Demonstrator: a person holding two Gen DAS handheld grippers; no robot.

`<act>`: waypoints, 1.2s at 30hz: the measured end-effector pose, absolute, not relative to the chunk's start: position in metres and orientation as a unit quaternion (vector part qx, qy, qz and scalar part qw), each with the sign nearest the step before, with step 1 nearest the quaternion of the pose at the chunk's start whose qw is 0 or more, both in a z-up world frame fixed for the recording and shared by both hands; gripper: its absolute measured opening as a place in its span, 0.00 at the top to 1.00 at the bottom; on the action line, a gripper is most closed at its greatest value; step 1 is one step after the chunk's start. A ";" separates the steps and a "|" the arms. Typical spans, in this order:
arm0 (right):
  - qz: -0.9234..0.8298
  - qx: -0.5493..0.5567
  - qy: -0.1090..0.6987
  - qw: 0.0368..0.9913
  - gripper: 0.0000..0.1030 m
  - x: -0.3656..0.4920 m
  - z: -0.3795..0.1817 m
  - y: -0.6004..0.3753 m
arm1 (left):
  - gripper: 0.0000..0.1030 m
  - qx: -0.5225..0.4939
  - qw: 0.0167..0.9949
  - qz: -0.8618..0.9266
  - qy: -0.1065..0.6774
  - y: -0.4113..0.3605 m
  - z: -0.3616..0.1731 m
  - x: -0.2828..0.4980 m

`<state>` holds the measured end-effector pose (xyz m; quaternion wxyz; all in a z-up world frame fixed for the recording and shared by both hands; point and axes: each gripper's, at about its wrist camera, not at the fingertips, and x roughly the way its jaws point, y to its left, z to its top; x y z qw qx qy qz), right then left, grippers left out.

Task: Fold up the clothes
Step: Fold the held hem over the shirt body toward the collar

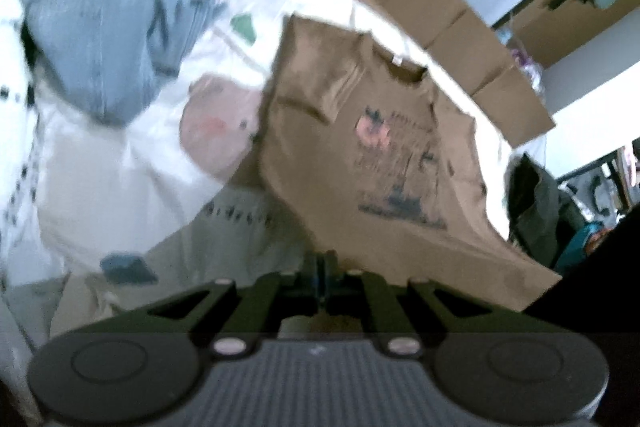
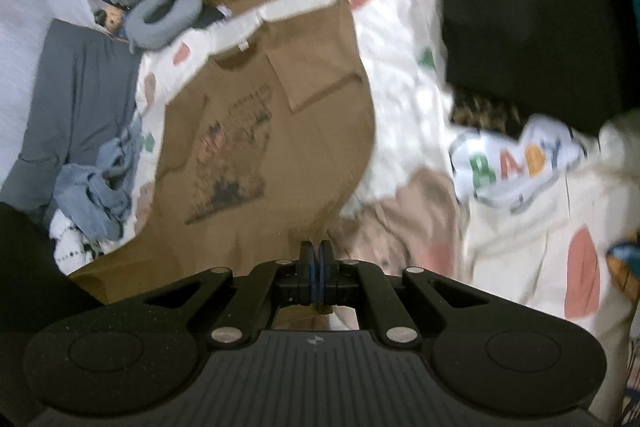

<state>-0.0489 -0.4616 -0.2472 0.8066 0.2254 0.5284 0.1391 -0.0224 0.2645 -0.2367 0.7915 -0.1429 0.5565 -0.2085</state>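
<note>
On bed, blurred brown T-shirt [image 1: 384, 147] print unreadable

left gripper [image 1: 322, 269]: matte black, 2 narrow fingers with blue pads on their inner faces
linkage: 4 black bars, silver round rivets at the joints
base: grey ribbed plate between 2 round black discs
right gripper [image 2: 316, 263]: same black build, blue pads, silver rivets
marking: small pale logo on the right ribbed plate
</note>
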 end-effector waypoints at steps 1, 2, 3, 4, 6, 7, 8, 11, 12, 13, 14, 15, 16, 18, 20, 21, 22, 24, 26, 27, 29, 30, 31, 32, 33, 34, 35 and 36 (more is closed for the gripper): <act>0.138 0.224 0.524 0.810 1.00 -0.044 -0.242 -0.461 | 0.98 -0.147 0.795 -0.210 0.550 0.264 -0.231 -0.018; 0.137 0.227 0.519 0.813 1.00 -0.038 -0.237 -0.462 | 0.98 -0.150 0.799 -0.212 0.543 0.263 -0.226 -0.013; 0.135 0.230 0.514 0.815 1.00 -0.033 -0.232 -0.462 | 0.98 -0.153 0.801 -0.214 0.537 0.262 -0.222 -0.009; 0.133 0.231 0.510 0.818 1.00 -0.027 -0.228 -0.462 | 0.98 -0.156 0.804 -0.215 0.532 0.261 -0.218 -0.004; 0.134 0.222 0.507 0.822 1.00 -0.015 -0.218 -0.457 | 0.98 -0.162 0.809 -0.215 0.522 0.259 -0.211 0.005; 0.136 0.217 0.505 0.824 1.00 -0.009 -0.213 -0.454 | 0.98 -0.167 0.812 -0.214 0.517 0.259 -0.208 0.009; 0.139 0.215 0.503 0.826 1.00 -0.003 -0.208 -0.453 | 0.98 -0.172 0.813 -0.214 0.513 0.259 -0.205 0.013; 0.138 0.213 0.498 0.829 1.00 0.010 -0.197 -0.451 | 0.98 -0.171 0.816 -0.214 0.509 0.255 -0.198 0.025; 0.137 0.214 0.496 0.830 1.00 0.014 -0.194 -0.451 | 0.98 -0.168 0.817 -0.216 0.508 0.254 -0.196 0.028; 0.136 0.214 0.495 0.831 1.00 0.018 -0.191 -0.450 | 0.98 -0.167 0.817 -0.216 0.507 0.253 -0.194 0.031; 0.136 0.215 0.493 0.832 1.00 0.021 -0.189 -0.450 | 0.98 -0.167 0.818 -0.214 0.507 0.253 -0.192 0.035; 0.137 0.217 0.492 0.832 1.00 0.024 -0.187 -0.450 | 0.98 -0.168 0.819 -0.212 0.506 0.253 -0.190 0.038; 0.138 0.218 0.491 0.832 1.00 0.026 -0.185 -0.450 | 0.98 -0.169 0.820 -0.210 0.506 0.252 -0.188 0.041; 0.140 0.220 0.488 0.833 1.00 0.031 -0.183 -0.450 | 0.98 -0.170 0.821 -0.206 0.504 0.252 -0.185 0.047; 0.140 0.226 0.483 0.834 1.00 0.037 -0.181 -0.452 | 0.98 -0.172 0.822 -0.203 0.503 0.250 -0.180 0.053; 0.140 0.229 0.480 0.835 1.00 0.039 -0.180 -0.453 | 0.98 -0.173 0.823 -0.202 0.503 0.248 -0.177 0.055; 0.139 0.233 0.478 0.836 1.00 0.041 -0.180 -0.453 | 0.98 -0.174 0.823 -0.201 0.502 0.247 -0.175 0.058; 0.138 0.239 0.475 0.836 1.00 0.046 -0.179 -0.453 | 0.98 -0.172 0.824 -0.199 0.501 0.244 -0.172 0.064; 0.141 0.242 0.473 0.836 1.00 0.051 -0.178 -0.452 | 0.98 -0.169 0.825 -0.199 0.501 0.239 -0.170 0.071; 0.142 0.241 0.473 0.835 1.00 0.054 -0.178 -0.451 | 0.98 -0.170 0.826 -0.199 0.500 0.238 -0.171 0.074; 0.143 0.240 0.473 0.836 1.00 0.061 -0.179 -0.448 | 0.98 -0.173 0.825 -0.200 0.500 0.235 -0.172 0.081; 0.141 0.241 0.473 0.835 1.00 0.064 -0.179 -0.448 | 0.98 -0.173 0.824 -0.202 0.500 0.233 -0.173 0.085; 0.140 0.243 0.474 0.835 1.00 0.067 -0.180 -0.447 | 0.98 -0.173 0.824 -0.203 0.500 0.231 -0.173 0.089; 0.141 0.243 0.474 0.835 1.00 0.070 -0.180 -0.446 | 0.98 -0.173 0.824 -0.204 0.499 0.230 -0.174 0.093; 0.141 0.243 0.473 0.835 1.00 0.074 -0.180 -0.446 | 0.98 -0.175 0.824 -0.204 0.499 0.228 -0.175 0.098; 0.141 0.243 0.473 0.835 1.00 0.078 -0.180 -0.445 | 0.98 -0.176 0.824 -0.204 0.499 0.226 -0.175 0.102; 0.140 0.244 0.473 0.835 1.00 0.083 -0.179 -0.445 | 0.98 -0.177 0.824 -0.205 0.498 0.225 -0.175 0.107; 0.140 0.244 0.473 0.835 1.00 0.087 -0.179 -0.444 | 0.98 -0.177 0.824 -0.205 0.497 0.223 -0.176 0.112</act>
